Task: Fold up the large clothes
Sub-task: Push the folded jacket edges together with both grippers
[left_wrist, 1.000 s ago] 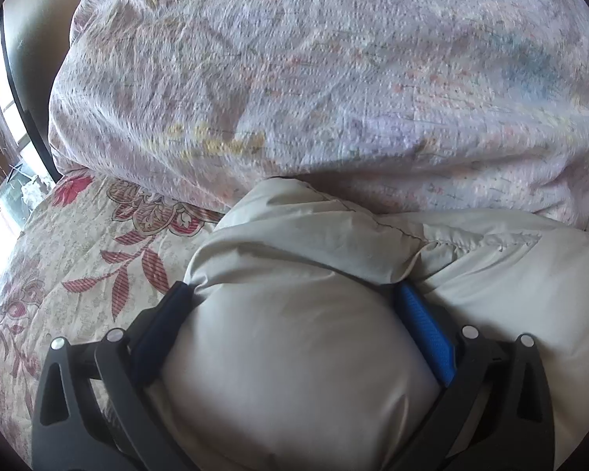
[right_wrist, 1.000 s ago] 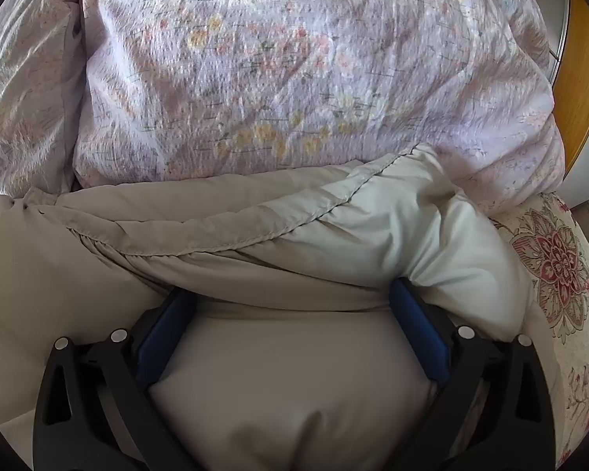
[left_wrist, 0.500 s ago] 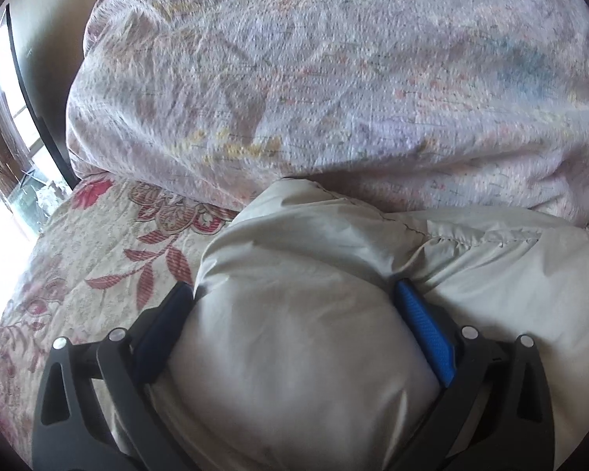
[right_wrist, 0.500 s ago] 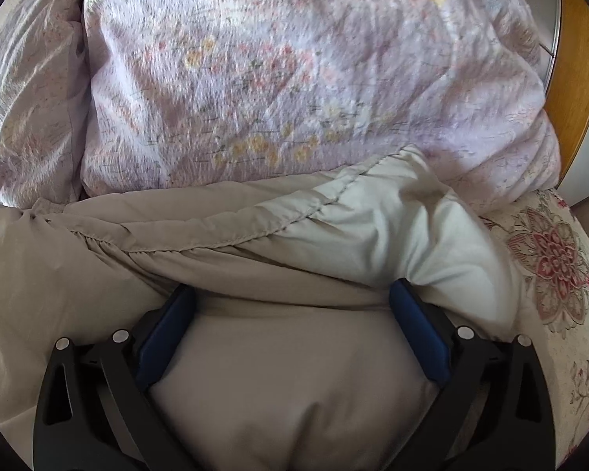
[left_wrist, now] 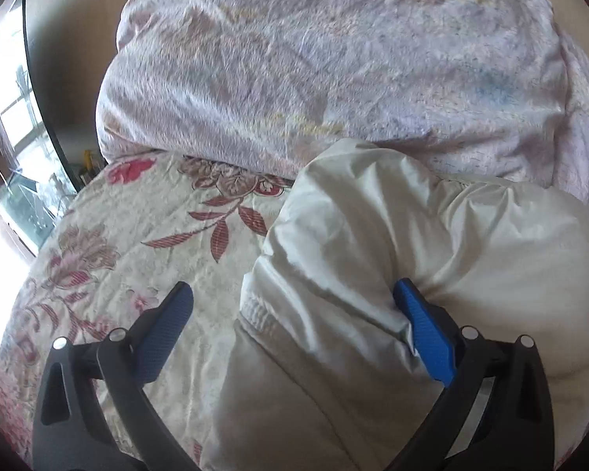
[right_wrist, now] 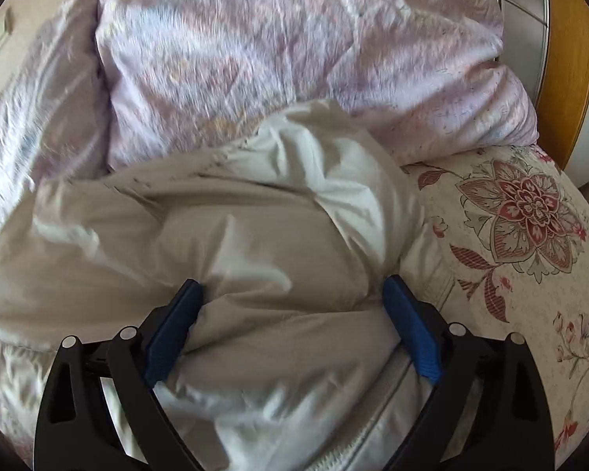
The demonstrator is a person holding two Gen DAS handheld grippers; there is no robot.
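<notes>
While jacket (left_wrist: 373, 259) abuts duvet (left_wrist: 333, 70), left gripper (left_wrist: 294, 325) spread, bedspread (left_wrist: 137, 243) bare leftward

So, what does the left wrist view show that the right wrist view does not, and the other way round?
Only the left wrist view shows a bright window at the far left, and the elastic cuff of the beige padded jacket. The left tool stands wide, with one finger over bare bedspread.

Only the right wrist view shows an orange wooden panel at the far right and the jacket's zipper. The right tool has padding between both fingers.

Both show the jacket, the pale lilac duvet behind it and the floral bedspread.
</notes>
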